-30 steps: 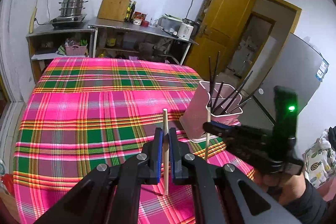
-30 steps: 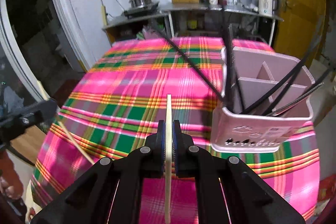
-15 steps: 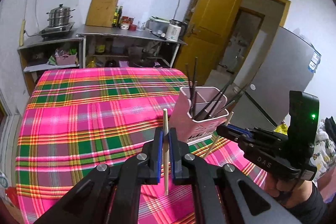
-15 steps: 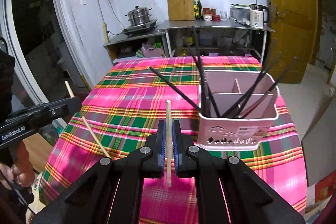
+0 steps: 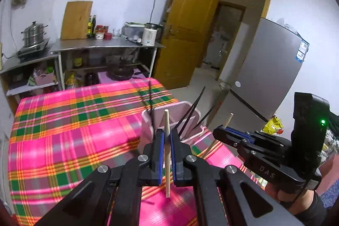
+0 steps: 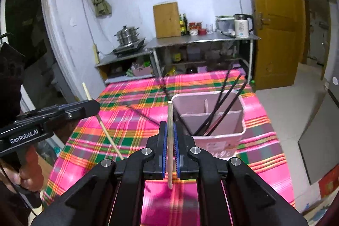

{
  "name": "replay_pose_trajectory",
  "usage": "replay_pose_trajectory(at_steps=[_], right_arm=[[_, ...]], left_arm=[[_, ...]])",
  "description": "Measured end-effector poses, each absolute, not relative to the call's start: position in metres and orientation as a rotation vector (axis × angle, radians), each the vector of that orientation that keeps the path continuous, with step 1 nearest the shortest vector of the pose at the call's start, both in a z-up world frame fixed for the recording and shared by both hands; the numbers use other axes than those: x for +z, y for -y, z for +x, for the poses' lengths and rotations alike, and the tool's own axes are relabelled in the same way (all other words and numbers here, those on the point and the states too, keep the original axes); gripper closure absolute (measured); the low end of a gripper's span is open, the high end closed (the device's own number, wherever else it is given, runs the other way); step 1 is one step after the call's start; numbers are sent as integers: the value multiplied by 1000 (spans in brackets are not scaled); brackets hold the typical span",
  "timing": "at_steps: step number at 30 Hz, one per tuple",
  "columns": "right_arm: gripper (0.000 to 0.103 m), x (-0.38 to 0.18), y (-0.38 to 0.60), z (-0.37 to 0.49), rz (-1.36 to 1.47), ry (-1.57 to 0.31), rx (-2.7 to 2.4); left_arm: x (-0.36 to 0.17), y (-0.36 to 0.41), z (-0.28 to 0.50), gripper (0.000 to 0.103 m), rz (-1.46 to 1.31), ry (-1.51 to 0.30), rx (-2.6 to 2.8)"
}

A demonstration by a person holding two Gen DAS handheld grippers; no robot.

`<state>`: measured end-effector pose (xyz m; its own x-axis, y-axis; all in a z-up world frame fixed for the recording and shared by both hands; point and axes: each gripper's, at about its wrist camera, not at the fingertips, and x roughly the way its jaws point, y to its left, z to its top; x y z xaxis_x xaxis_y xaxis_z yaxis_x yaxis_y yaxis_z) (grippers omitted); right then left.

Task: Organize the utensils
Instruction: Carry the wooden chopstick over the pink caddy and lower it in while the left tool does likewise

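Over the table (image 6: 127,103), spread with a pink, green and orange checked cloth, both grippers hang in the air a little way short of the pink holder (image 6: 220,120), which stands near the table's right edge with a handful of black chopsticks (image 6: 228,96) leaning out of its divided compartments. Each gripper carries one pale wooden chopstick. On the right gripper (image 6: 170,141) the jaws are clamped on its stick (image 6: 170,130) roughly at mid-length, so it stands nearly upright with its lower end free above the cloth. On the left gripper (image 5: 166,148) the jaws are likewise closed on a wooden stick (image 5: 167,141), held upright, with the holder just beyond it. The step in hand looks like carrying these two sticks to the holder. To do it well, I would bring one gripper at a time over an open compartment, keep the stick vertical, and lower its bottom end past the rim before letting go. The leaning black sticks crowd the opening, so approaching from the emptier side should avoid knocking them.
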<state>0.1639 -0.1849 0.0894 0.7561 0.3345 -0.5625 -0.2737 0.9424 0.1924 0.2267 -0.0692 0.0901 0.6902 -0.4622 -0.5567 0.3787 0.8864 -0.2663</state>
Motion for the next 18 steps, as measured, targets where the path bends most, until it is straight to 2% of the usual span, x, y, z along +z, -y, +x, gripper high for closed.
replay_pose_trajectory(at_steps=[11, 18], right_arm=[[97, 132, 205, 194, 148, -509, 285], [97, 133, 204, 213, 138, -493, 250]], left_arm=[[127, 87, 282, 98, -167, -586, -460], [122, 92, 311, 98, -171, -580, -431]])
